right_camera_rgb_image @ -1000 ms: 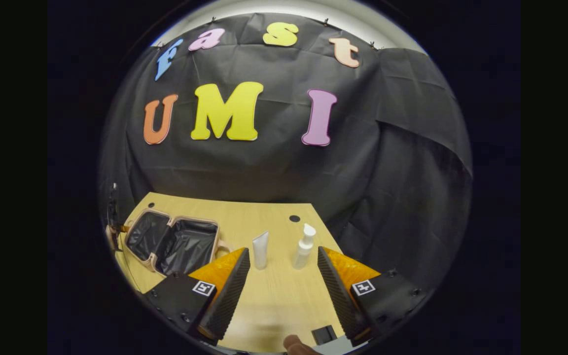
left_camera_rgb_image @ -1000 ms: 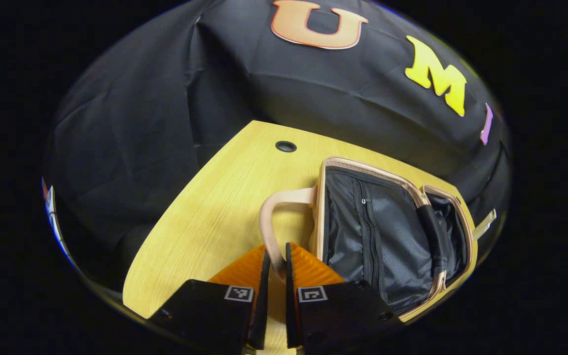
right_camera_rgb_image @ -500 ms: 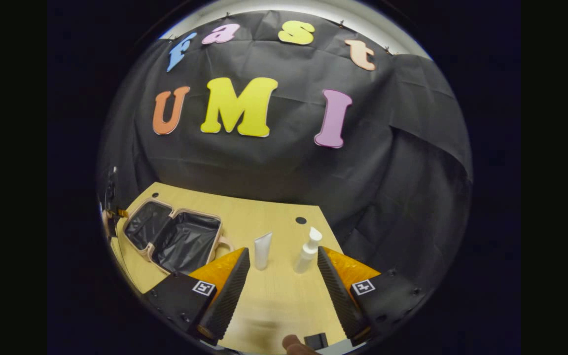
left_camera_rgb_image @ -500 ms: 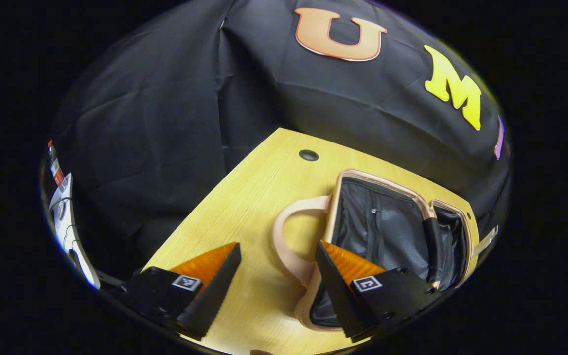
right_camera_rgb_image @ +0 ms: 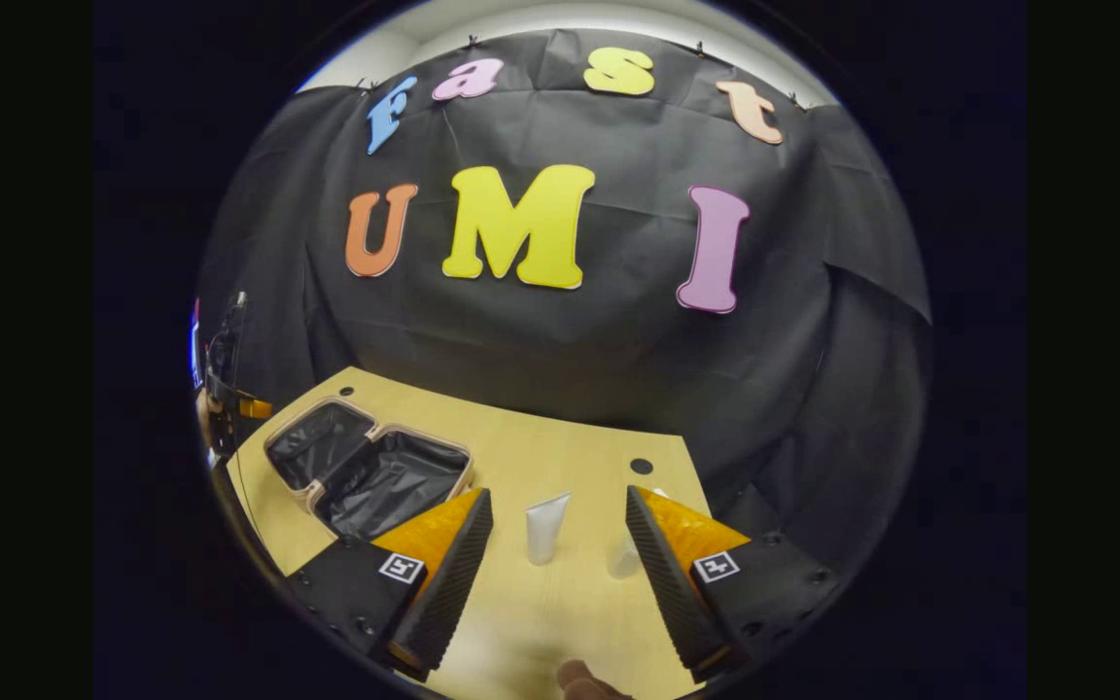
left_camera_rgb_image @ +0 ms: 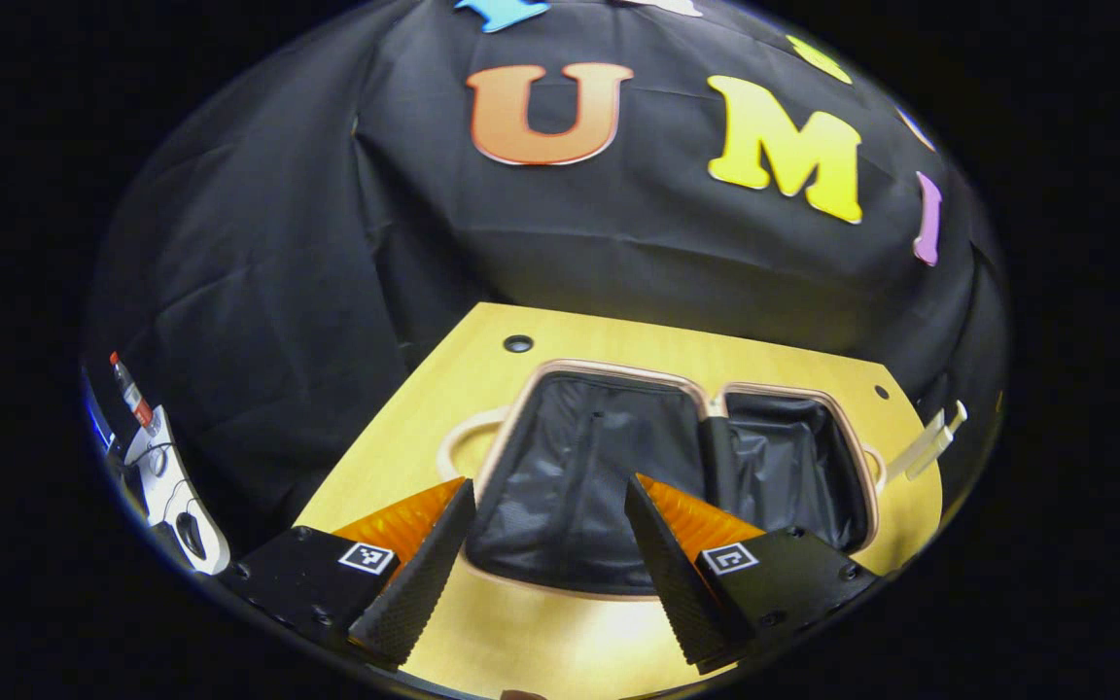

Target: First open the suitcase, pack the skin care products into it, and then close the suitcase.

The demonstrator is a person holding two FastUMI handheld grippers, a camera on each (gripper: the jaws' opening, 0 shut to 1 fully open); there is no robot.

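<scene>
Black cloth hangs behind a pale wooden counter [left_camera_rgb_image: 541, 632], and your suitcase [left_camera_rgb_image: 560, 486] lies flat on it, wide open, both halves showing dark lining inside a pinkish rim. Your left hand-held gripper [left_camera_rgb_image: 548, 559] hovers right over the near half, jaws spread wide, nothing between them. Its left finger sits over the near edge of the case, its right finger over the lining close to the hinge strap. You can see the case's looped handle [left_camera_rgb_image: 463, 452] lying on the counter on the far left side of the case, well clear of your fingers. A round cable hole [left_camera_rgb_image: 518, 343] sits in the counter beyond the case.

Over in the right gripper view, your right hand-held gripper [right_camera_rgb_image: 550, 574] is also wide open and empty, low over the counter. A white tube [right_camera_rgb_image: 545, 527] stands upright between its fingers, but farther off, touching neither. A second white bottle [right_camera_rgb_image: 625, 556] stands just right of the tube, partly hidden behind your right finger, so its top cannot be made out. The open suitcase [right_camera_rgb_image: 366, 467] lies well to the left of both products, near the counter's far left corner. A fingertip [right_camera_rgb_image: 579, 678] peeks in at the bottom edge.
</scene>
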